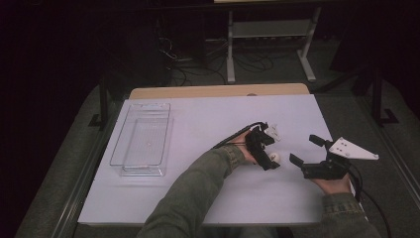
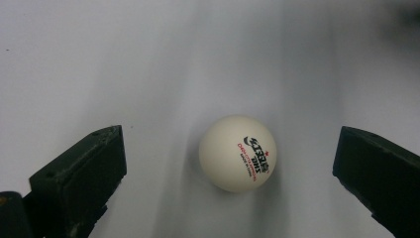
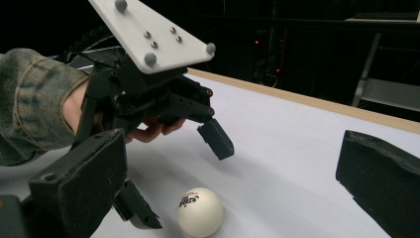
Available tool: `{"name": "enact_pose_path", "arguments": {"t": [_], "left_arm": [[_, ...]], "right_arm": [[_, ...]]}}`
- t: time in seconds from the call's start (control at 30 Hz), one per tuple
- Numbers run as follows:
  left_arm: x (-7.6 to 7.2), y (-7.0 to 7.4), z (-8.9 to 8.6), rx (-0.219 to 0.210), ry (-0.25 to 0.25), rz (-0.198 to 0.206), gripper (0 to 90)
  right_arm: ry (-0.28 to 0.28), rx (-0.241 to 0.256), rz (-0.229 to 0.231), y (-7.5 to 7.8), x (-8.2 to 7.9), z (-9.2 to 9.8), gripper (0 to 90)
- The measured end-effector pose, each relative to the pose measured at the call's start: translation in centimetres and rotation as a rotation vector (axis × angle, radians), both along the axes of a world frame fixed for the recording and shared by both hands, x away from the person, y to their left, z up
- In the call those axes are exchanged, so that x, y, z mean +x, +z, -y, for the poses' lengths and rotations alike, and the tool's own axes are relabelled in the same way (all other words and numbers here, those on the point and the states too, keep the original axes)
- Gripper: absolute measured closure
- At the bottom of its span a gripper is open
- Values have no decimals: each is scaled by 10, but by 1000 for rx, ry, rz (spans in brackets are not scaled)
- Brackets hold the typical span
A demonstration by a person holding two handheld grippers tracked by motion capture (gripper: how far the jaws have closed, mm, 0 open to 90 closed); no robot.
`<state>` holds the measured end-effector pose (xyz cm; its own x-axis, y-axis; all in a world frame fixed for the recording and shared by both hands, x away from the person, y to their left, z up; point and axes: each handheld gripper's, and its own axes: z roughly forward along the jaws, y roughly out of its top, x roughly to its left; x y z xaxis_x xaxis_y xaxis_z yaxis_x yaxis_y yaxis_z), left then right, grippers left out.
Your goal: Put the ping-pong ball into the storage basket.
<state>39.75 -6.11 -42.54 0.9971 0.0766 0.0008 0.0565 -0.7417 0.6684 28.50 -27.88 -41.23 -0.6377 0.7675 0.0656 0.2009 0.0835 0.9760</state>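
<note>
We have the left gripper (image 1: 271,151) spread wide over the ping-pong ball (image 2: 237,153), which sits untouched on the white table (image 1: 208,188) between its jaws. Right gripper (image 1: 306,149) hangs released just beside, holding nothing.

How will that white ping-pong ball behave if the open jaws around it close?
The ball is a smooth sphere resting on the flat table, so it will likely roll at an off-centre touch. Its printing marks it as a table-tennis ball, so probably very light and thin-shelled; a hard squeeze may dent it. The left gripper straddles it evenly, which should help.
</note>
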Motion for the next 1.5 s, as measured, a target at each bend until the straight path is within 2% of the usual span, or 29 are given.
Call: {"name": "enact_pose_path", "arguments": {"t": [0.07, 0.17, 0.23, 0.43, 0.5, 0.7, 1.1, 1.17, 1.33, 1.5], "left_arm": [[0, -1, 0, 7, -10, 4, 23], [-3, -3, 3, 13, -23, 43, 64], [-5, -4, 4, 15, -32, 52, 87], [-3, -8, 5, 33, -32, 32, 143], [-2, -8, 4, 34, -28, 32, 159], [1, -8, 2, 23, -30, -7, 237], [1, -11, 3, 27, -26, -7, 339], [3, -11, 3, 21, -21, -24, 405], [3, -11, 2, 24, -25, -26, 494], [3, -9, 2, 19, -26, -16, 504]], "right_arm": [[0, 3, 0, 0, 0, 0, 0], [-2, 9, -1, 0, 0, 1, 0], [-3, 10, -2, 0, 0, 1, 0], [-1, 7, -1, 0, 0, 1, 0], [-1, 6, -1, 0, 0, 1, 0], [-2, 21, -7, 0, 0, 2, 0], [-3, 19, -7, 0, 0, 2, 0], [-3, 18, -7, 0, 0, 2, 0], [-4, 18, -6, 0, 0, 2, 0], [-5, 17, -7, 0, 0, 1, 0]]}}
